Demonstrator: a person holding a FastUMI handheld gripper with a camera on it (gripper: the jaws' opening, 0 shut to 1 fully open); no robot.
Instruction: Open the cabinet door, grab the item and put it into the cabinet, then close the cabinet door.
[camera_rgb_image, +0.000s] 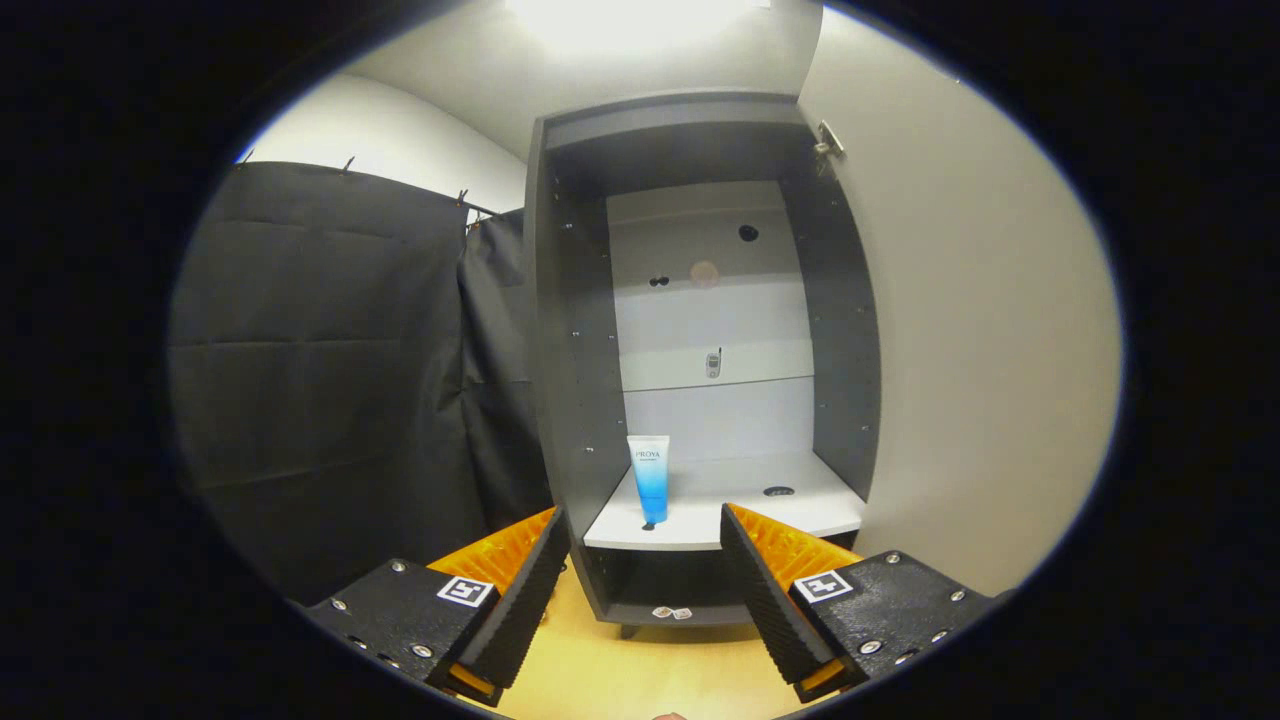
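To the left of your fingers hangs the black cloth wall (340, 380), well beyond them. Your gripper (645, 560) has its fingers spread wide with nothing between them; the gap frames the front edge of the cabinet's shelf. Just past the left finger (520, 590), and a little inside it, the blue tube (650, 478) stands upright on its cap on the white shelf (740, 510), near the shelf's left front corner and clear of both fingers. Beyond the tube you see the open cabinet (570, 330), its dark side walls running up to a pale back panel (715, 300) with a few holes in it. Ahead of the right finger (765, 590) a small round hole (778, 491) sits in the shelf. Right of the fingers, the cabinet door (970, 350) stands swung open. Beneath your fingers lies the light wooden floor (640, 670).
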